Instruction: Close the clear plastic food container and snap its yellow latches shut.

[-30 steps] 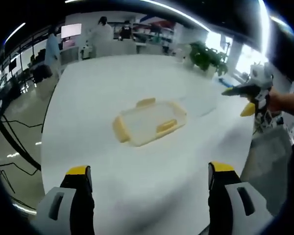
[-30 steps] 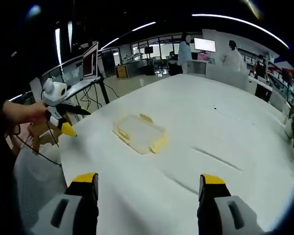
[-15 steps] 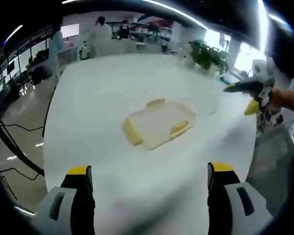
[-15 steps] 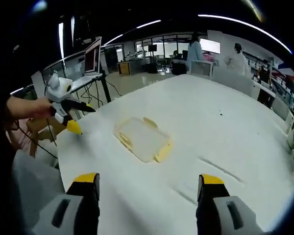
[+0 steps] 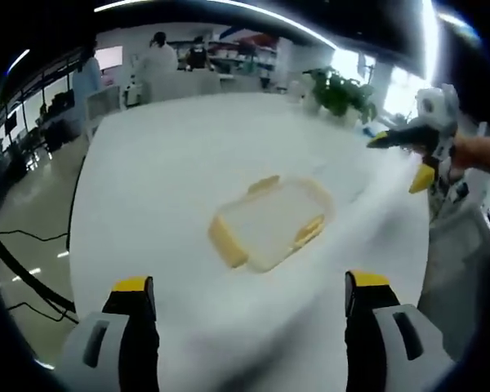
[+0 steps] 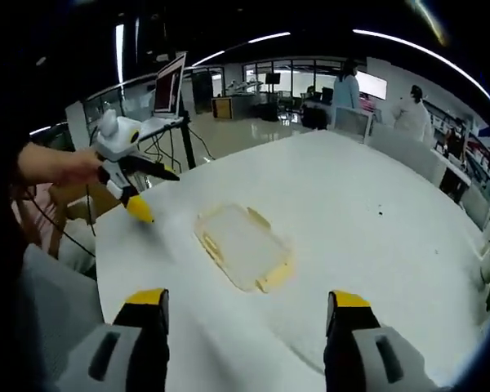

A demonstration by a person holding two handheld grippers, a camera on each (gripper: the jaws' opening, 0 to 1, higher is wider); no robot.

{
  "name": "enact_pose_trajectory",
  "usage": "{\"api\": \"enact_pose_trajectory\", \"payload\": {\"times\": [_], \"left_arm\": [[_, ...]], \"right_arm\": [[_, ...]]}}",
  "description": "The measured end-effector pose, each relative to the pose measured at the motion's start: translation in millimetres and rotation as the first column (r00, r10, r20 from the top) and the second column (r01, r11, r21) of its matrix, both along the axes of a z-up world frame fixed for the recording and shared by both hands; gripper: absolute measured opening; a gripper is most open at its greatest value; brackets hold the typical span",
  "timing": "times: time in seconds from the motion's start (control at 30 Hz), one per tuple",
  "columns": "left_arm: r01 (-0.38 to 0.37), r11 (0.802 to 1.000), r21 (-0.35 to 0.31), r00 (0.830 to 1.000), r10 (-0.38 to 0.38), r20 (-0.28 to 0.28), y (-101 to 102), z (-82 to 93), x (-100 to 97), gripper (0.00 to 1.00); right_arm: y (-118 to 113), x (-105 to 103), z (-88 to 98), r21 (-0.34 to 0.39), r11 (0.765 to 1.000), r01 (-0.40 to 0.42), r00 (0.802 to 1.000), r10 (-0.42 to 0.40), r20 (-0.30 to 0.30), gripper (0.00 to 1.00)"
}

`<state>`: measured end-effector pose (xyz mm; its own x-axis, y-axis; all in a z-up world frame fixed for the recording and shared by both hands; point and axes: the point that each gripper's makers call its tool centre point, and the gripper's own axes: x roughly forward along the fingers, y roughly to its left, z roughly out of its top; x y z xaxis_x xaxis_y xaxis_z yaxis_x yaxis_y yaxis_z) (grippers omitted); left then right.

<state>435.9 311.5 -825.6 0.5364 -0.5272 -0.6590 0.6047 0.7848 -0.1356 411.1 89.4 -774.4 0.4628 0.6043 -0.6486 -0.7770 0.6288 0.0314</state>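
Observation:
A clear plastic food container (image 5: 269,220) lies flat on the white table (image 5: 171,155), with yellow latches (image 5: 227,242) sticking out from its sides. In the right gripper view the container (image 6: 241,243) sits ahead of the jaws, one yellow latch (image 6: 274,278) nearest. My left gripper (image 5: 249,290) is open, short of the container, with nothing between the jaws. My right gripper (image 6: 245,300) is open too, with empty jaws. The right gripper (image 5: 416,151) also shows at the table's right edge, held by a hand. Across the table the left gripper (image 6: 135,184) hovers beside the container.
A potted plant (image 5: 339,94) stands at the far right of the table. People (image 5: 159,53) stand at desks in the back. A laptop (image 6: 170,86) sits on a stand behind the left gripper. The table edge (image 6: 106,261) runs close to the container.
Both views have shifted as the hands moved. The container now looks a little larger and lower in each view, so both grippers have come somewhat nearer. Both stay open.

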Motion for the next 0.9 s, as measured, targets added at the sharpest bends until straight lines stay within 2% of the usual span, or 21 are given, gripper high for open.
{"api": "enact_pose_trajectory", "payload": {"times": [0.1,0.2,0.23,0.33,0.43,0.53,0.67,0.77,0.9], "left_arm": [[0.004,1.0,0.007,1.0,-0.004,0.008,0,2.6,5.8,0.95],[0.024,1.0,0.012,1.0,-0.024,0.009,-1,2.1,12.3,0.95],[0.037,0.999,0.011,0.999,-0.037,0.008,-3,1.8,13.6,0.95],[0.135,0.99,-0.027,0.99,-0.134,0.036,-17,6.3,15.0,0.95],[0.187,0.982,0.01,0.982,-0.188,0.037,-20,3.8,19.1,0.94],[0.206,0.979,0.01,0.978,-0.206,0.024,-21,1.6,21.4,0.94],[0.238,0.969,0.06,0.971,-0.24,0.021,-13,-6.4,28.1,0.93],[0.257,0.965,0.056,0.966,-0.258,0.003,-11,-8.5,30.8,0.9],[0.3,0.95,0.084,0.954,-0.301,-0.002,-7,-7.5,35.4,0.9]], "right_arm": [[10,7,4.0,0.011,1.0,-0.028,1.0,0.028,-0.003,0.78],[13,14,-0.9,-0.05,0.994,-0.095,0.996,0.095,0.002,0.79],[15,16,-1.2,-0.049,0.993,-0.104,0.995,0.104,-0.001,0.79],[16,22,-5.0,-0.074,0.986,-0.148,0.989,0.148,0.0,0.8],[15,29,-9.7,-0.102,0.978,-0.179,0.984,0.18,0.0,0.79],[16,33,-13.0,-0.096,0.976,-0.196,0.981,0.196,-0.011,0.79],[18,38,-19.6,-0.1,0.967,-0.234,0.972,0.233,-0.023,0.8],[19,41,-26.4,-0.117,0.958,-0.26,0.966,0.258,-0.038,0.8],[22,44,-32.2,-0.132,0.945,-0.3,0.954,0.295,-0.055,0.8]]}}
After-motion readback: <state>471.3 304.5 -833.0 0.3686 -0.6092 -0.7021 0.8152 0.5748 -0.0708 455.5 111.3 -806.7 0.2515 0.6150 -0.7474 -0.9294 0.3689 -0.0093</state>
